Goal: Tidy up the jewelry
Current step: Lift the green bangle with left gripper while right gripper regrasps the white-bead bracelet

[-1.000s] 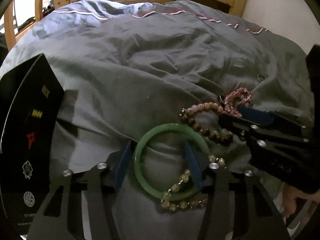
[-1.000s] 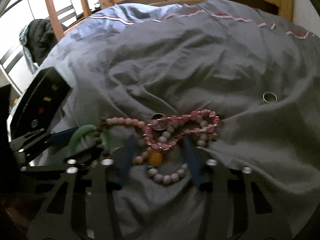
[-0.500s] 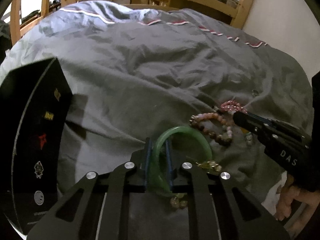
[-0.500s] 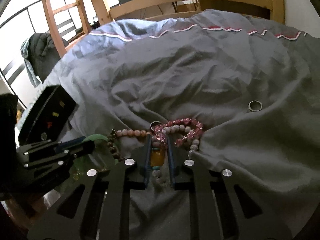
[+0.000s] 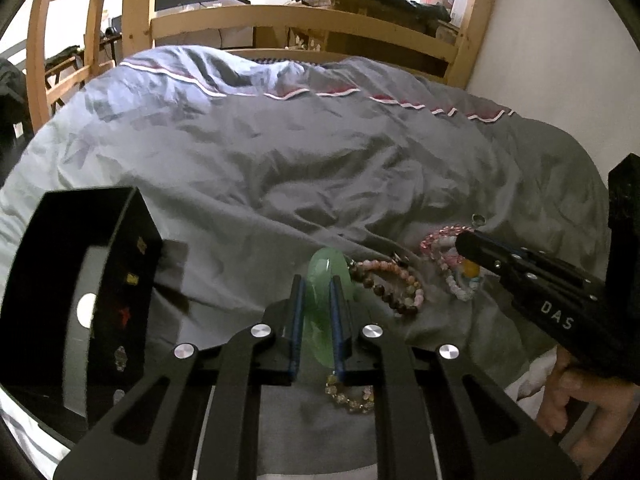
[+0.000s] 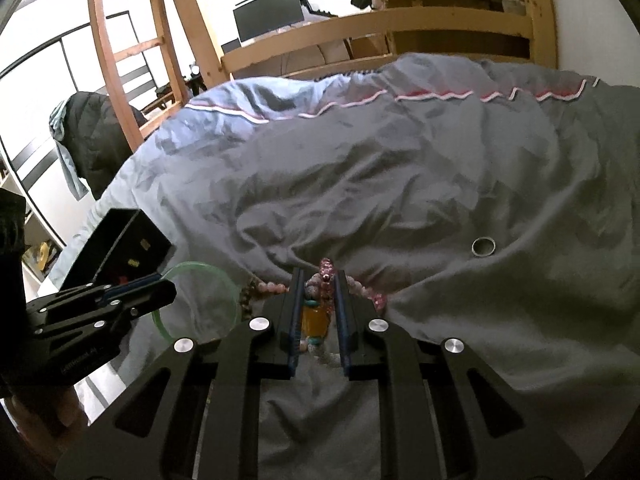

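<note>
My left gripper (image 5: 316,280) is shut on a green jade bangle (image 5: 328,276) and holds it on edge above the grey duvet; the bangle also shows in the right wrist view (image 6: 196,300). My right gripper (image 6: 318,276) is shut on a beaded bracelet with an amber bead (image 6: 314,318) and pink beads (image 6: 326,270). A brown and pink bead bracelet (image 5: 394,284) lies on the duvet between the grippers. A pale yellow bead bracelet (image 5: 350,394) lies under the left gripper. A silver ring (image 6: 483,246) lies on the duvet to the right.
An open black box (image 5: 86,280) stands on the duvet at the left; it also shows in the right wrist view (image 6: 120,248). The wooden bed frame (image 5: 304,16) runs along the far side. A wall is on the right.
Both grippers were open around the jewelry a second ago, then shut on it. Both have since lifted, and the bangle has tipped from flat to on edge.
</note>
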The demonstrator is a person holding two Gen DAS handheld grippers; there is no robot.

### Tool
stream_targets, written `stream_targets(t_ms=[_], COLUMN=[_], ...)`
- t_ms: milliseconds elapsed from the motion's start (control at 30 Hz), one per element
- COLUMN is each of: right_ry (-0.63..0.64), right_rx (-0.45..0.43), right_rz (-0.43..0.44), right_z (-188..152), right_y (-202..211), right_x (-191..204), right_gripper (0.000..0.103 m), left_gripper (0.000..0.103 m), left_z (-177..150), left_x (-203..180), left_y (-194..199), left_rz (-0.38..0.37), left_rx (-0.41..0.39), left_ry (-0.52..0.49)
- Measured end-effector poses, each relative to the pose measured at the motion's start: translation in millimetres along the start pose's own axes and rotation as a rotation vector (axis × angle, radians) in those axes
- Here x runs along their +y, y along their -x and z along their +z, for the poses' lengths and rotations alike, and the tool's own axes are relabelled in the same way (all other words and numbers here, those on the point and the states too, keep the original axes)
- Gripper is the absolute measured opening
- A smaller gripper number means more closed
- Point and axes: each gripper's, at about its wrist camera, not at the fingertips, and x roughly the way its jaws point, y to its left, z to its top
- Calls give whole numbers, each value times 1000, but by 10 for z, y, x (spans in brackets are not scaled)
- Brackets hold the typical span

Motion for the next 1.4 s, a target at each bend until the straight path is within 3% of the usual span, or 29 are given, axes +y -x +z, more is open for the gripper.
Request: stream_targets(t_ms=[433,633,667,733,767,800,833,933,1000,1100,1133,1400], right_ry=[-48,13,9,19,24,30,35,-7,-26,-17,-20,-19], right_rx=[-83,8,21,57,60,61,68,130,168,189,178,63], right_rz=[99,3,7,-9,-28,-51,-84,-106,-76,-93,-99,-53], right_z=[178,39,12,-56,-81,-111,-136,-212,-255,-292,-291,-130], right_y=[472,360,316,168,128,64,-3,-192,-272,-322,-305,-2], right_x=[75,79,72,76,70,58,36,-95,-152,-179,-184,-69], right_gripper=[15,18,22,43,67,84,86,82,48,20,15,14], left_gripper=[12,12,12,12,12,12,12,12,12,12,12,12], left_z=[94,79,75,79,82,82,80,71,64,57,53,50], left_x=[55,74,68,59,56,53,53,27,20,4,-1,-8], left_y=[189,261,267,260,253,243,232,193,180,172,175,188], left_rz=[-4,0,-1,-3,-6,-10,-11,-7,-12,-14,-15,-9], left_rx=[-31,-36,-38,-37,-36,-34,-32,-23,-19,-15,-14,-17], left_ry=[29,37,34,28,26,25,23,14,14,10,10,12])
